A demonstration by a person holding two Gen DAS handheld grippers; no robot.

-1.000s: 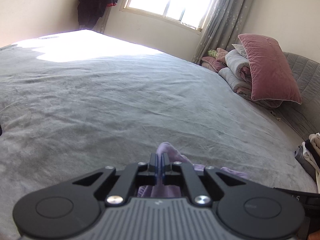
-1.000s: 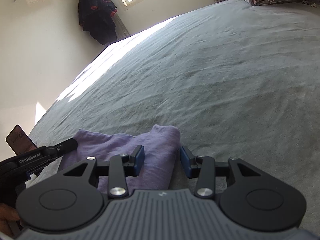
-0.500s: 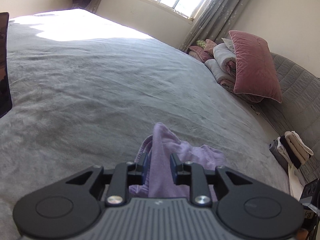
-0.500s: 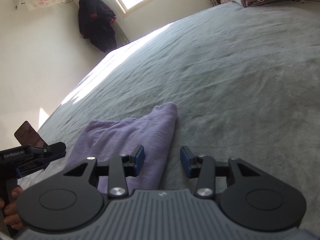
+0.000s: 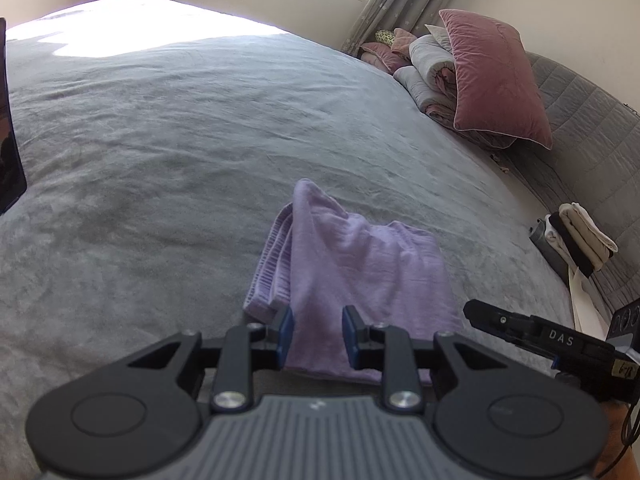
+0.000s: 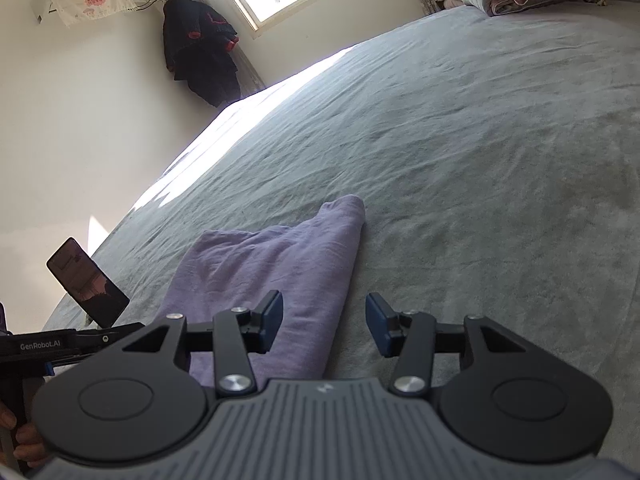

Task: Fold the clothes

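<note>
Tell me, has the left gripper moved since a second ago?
Yes. The left gripper let go of the purple garment and backed away from the pink pillow; its jaws stand open.

One purple garment [image 5: 360, 264], two claws (both open), one phone [image 6: 86, 282], one pink pillow [image 5: 496, 80].

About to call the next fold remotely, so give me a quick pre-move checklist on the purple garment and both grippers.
1. Left gripper released: ok, jaws open over the purple garment, nothing pinched.
2. Right gripper free: ok, open at the garment's right edge.
3. Garment resting on the grey bedspread: ok, folded into a compact shape.
4. Fold neatness: not ok, ribbed hem sticks out on the left side.
5. Layers underneath aligned: cannot tell.
6. Phone out of the way: ok, standing off to the left.
</note>
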